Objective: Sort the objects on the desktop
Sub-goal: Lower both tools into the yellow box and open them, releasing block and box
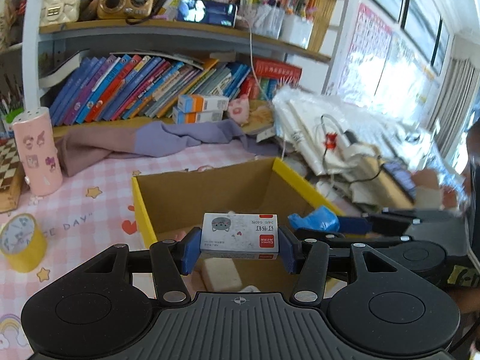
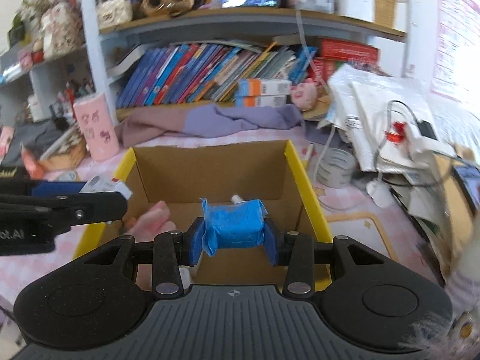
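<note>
**Sorting in progress: two small items held over an open carton**

Holding a staple box, the left gripper has its blue pads clamped on the box's short ends. Item is a small flat cardboard carton, grey-white, printed with a cat face and a red logo corner, held level above the near edge of the cardboard box.

Right gripper: pads pressed together on a blue packet, a soft, squat block wrapped in crinkled blue film with loose twisted ends. It hangs over the same box, near its front wall.

Cardboard box: open-topped, plain brown corrugated inside, bright yellow outside, rectangular. Contents visible: a pale beige block, a pink soft object, and a small white item behind the packet, too hidden to identify.

Surroundings: pink checked desk cover; yellow tape roll; pink cylindrical holder with stickers; shelf of leaning books.
</note>
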Demonstrator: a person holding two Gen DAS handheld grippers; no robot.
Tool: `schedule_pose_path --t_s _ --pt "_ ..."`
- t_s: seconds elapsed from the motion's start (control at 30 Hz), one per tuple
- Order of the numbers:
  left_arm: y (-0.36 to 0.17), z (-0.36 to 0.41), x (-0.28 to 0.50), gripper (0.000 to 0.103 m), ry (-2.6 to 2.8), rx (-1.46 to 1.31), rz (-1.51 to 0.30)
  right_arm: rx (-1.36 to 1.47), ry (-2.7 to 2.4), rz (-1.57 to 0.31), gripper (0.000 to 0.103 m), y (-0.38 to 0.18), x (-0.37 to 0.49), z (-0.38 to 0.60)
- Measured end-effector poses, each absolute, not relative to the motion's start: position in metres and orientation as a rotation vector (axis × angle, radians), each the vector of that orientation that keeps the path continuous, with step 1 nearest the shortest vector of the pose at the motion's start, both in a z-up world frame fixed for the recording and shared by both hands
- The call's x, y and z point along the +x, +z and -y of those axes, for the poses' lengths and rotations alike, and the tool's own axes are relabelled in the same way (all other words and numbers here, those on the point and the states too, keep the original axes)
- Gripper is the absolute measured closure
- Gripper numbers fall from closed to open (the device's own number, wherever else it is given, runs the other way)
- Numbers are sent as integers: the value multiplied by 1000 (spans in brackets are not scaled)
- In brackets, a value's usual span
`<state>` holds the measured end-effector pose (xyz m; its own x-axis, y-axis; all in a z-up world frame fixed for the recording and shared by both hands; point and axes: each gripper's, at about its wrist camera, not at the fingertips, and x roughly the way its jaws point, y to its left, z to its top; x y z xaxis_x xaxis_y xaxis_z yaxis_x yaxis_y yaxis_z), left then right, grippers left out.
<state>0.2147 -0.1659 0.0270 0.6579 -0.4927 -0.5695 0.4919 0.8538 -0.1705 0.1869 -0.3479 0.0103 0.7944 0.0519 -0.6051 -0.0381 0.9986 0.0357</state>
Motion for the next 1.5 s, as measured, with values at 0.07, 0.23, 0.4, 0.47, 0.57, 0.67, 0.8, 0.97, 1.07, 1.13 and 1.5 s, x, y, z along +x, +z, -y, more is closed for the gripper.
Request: schedule_pose_path --t_s 0.07,0.23,0.4,0.47,0.57,0.67,0.8,0.97,1.07,1.13,1.5 --pt "21 174 218 50 -545 23 -657 -21 80 -661 65 3 199 349" --pt "8 188 229 50 -510 74 -690 -83 140 -705 66 -13 219 353" --pt "-4 198 236 50 -482 131 -713 -144 194 -763 65 -27 236 357" --pt "-8 202 240 50 -468 154 -728 -167 222 -792 65 -33 243 357" --pt "-13 206 245 50 -447 182 -741 -191 270 -847 65 -40 255 357" --pt "-17 209 250 50 -441 190 -761 -190 299 -892 65 -46 262 359" --pt "-22 215 252 50 -442 222 -773 -217 311 -926 65 -53 267 358" --pt "-23 219 254 49 -432 238 -782 -220 313 -944 65 -58 268 359" --pt "-22 219 254 47 -431 226 -787 -216 309 -943 65 -58 267 360" --pt "-19 219 252 42 -425 222 -774 -212 309 -938 63 -58 266 360" --pt "8 208 227 36 -353 157 -659 -116 297 -860 57 -39 248 370"
